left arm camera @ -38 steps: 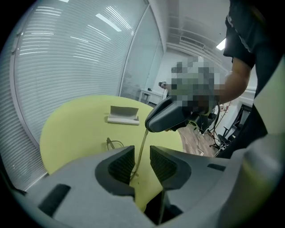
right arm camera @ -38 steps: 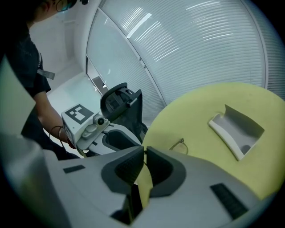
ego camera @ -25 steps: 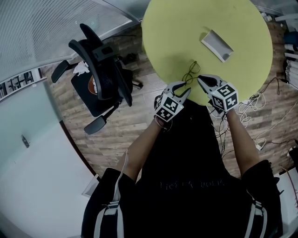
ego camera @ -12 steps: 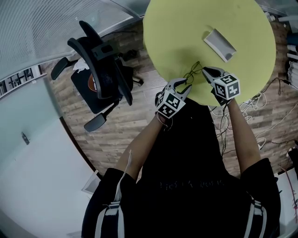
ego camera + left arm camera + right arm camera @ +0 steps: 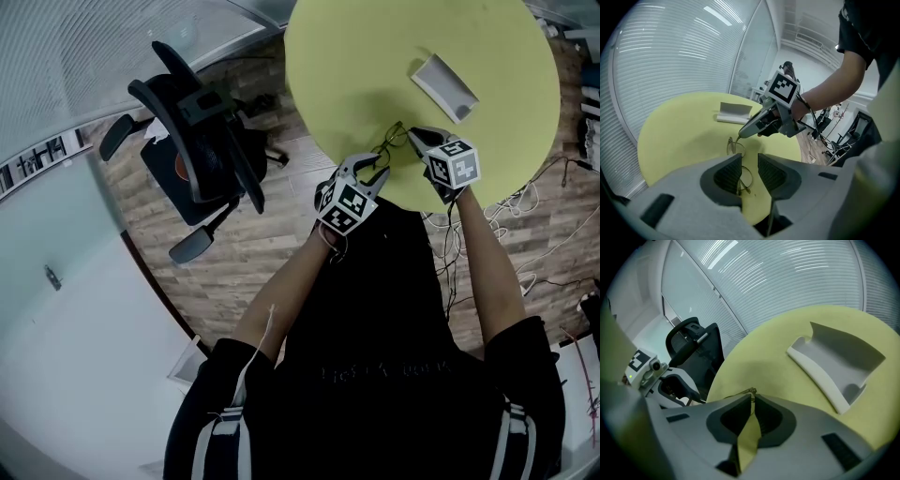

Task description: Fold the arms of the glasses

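Note:
Thin wire-framed glasses (image 5: 388, 145) lie on the round yellow table (image 5: 356, 66) near its front edge. My right gripper (image 5: 413, 135) reaches them from the right, and its jaws are shut on a thin wire part at the far lens (image 5: 734, 145). In the right gripper view that wire (image 5: 749, 391) sits pinched at the tips of the right gripper (image 5: 752, 397). My left gripper (image 5: 376, 172) sits at the near end of the glasses. Its jaws (image 5: 750, 161) stand apart with the near lens (image 5: 746, 176) between them, and no pad visibly presses on it.
A white open glasses case (image 5: 446, 87) lies farther back on the table. A black office chair (image 5: 202, 141) stands on the wooden floor to the left. Cables (image 5: 534, 202) trail on the floor at the right. The person's body is right at the table's front edge.
My right gripper has moved forward and down to the far end of the glasses. The left gripper and the glasses have stayed almost where they were.

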The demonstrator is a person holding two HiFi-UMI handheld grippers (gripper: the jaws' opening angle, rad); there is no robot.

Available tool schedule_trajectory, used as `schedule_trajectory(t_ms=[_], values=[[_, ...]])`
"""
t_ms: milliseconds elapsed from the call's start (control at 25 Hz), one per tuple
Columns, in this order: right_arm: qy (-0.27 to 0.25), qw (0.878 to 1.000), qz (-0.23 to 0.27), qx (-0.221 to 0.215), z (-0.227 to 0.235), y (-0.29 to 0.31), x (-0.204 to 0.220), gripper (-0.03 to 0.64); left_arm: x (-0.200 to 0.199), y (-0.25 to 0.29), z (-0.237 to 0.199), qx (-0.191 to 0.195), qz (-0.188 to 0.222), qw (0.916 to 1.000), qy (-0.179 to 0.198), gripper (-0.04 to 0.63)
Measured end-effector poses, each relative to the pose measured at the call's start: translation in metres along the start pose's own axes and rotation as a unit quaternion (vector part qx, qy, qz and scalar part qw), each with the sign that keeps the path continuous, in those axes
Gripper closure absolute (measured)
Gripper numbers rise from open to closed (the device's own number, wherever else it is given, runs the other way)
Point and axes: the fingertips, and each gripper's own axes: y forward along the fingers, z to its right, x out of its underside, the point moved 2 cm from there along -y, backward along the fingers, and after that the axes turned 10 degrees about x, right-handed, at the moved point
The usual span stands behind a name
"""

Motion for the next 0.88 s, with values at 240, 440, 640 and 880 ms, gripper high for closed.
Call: schedule_trajectory(t_ms=[240,440,640,880], values=[[-0.005,1.0,-0.019,0.01,0.004,0.008,0.007,0.575,-0.003,-0.004,-0.001,-0.006,0.007,1.0,-0.002,0.495],[-0.016,0.999,-0.027,0.016,0.008,0.012,0.009,0.575,-0.004,-0.01,-0.005,-0.013,0.013,0.9998,-0.011,0.495],[-0.007,0.999,-0.027,0.02,0.009,0.012,0.013,0.575,0.002,-0.016,-0.008,-0.02,0.012,0.9995,-0.02,0.495],[0.013,1.0,-0.008,0.009,0.004,0.011,0.013,0.574,0.003,-0.021,-0.005,-0.023,0.008,0.9996,-0.015,0.495]])
